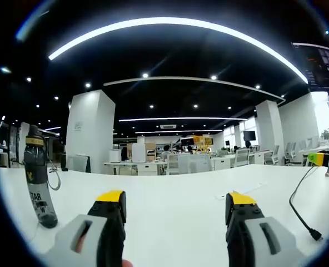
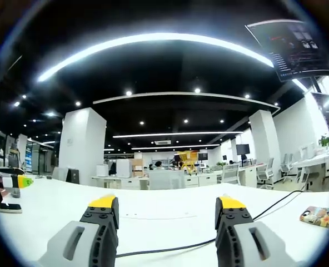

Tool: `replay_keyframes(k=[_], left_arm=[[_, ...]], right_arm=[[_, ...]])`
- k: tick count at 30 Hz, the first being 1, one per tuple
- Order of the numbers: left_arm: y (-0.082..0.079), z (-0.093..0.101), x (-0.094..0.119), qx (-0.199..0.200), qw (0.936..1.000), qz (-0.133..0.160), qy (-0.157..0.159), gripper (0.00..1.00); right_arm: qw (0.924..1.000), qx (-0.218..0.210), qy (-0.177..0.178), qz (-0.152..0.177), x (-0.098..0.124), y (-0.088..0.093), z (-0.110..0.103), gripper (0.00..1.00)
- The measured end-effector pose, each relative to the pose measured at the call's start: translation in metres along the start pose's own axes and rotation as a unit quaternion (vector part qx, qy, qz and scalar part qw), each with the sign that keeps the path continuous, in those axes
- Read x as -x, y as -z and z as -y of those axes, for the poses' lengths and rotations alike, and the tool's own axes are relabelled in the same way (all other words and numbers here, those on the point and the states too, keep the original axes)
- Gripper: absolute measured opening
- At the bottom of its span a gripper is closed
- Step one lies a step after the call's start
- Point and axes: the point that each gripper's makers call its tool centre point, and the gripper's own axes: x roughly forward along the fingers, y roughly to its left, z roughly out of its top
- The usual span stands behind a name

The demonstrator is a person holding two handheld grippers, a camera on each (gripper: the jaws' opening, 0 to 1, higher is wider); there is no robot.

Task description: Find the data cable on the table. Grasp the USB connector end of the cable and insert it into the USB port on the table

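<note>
Left gripper view: I hold my left gripper point(image 1: 177, 198) low and level just above the wide white table point(image 1: 170, 175), pointing across it toward the table's far edge. Its grey jaws with black-and-yellow tips stand wide apart with only bare tabletop between them. On the table's left side stands a tall dark translucent plastic bottle with a yellow band and a carry loop point(image 1: 39, 178), upright and well clear of my jaws. On the table's right side lies the thin black data cable point(image 1: 292, 200). It curves toward the table's near edge and ends in a small dark plug point(image 1: 315, 235) lying flat on the white surface, well to the right of my right-hand jaw and touching nothing else. I cannot tell what type of plug it is. A pale flat rectangular panel point(image 1: 247, 189) sits flush in the table, between the jaws and the cable.

Right gripper view: my right gripper point(image 2: 167, 202) is also low and level over the table, its matching jaws spread wide and gripping nothing. Here the black cable point(image 2: 164, 248) lies across the table's near edge, passes between my two jaws and runs off to the table's right side. Beside it there lies a flat phone in a colourful printed case point(image 2: 319, 216).
</note>
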Motion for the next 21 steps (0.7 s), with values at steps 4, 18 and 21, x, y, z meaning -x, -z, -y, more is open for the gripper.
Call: replay_keyframes(k=[4,18,21], left_arm=[[-0.0009,0.0004,0.0,0.001,1.0,0.002,0.001,0.73],[-0.0013,0.0009,0.0002,-0.001,1.0,0.003,0.001,0.73],[-0.0012,0.0003,0.0002,-0.001,1.0,0.003,0.001,0.73]], right_arm=[[1.0,-0.002,-0.001,0.003,-0.0001,-0.0012,-0.0001,0.71],[1.0,-0.004,0.0,0.003,0.0003,-0.0018,0.0008,0.71],[1.0,-0.003,-0.001,0.003,0.0001,-0.0016,0.0002,0.71]])
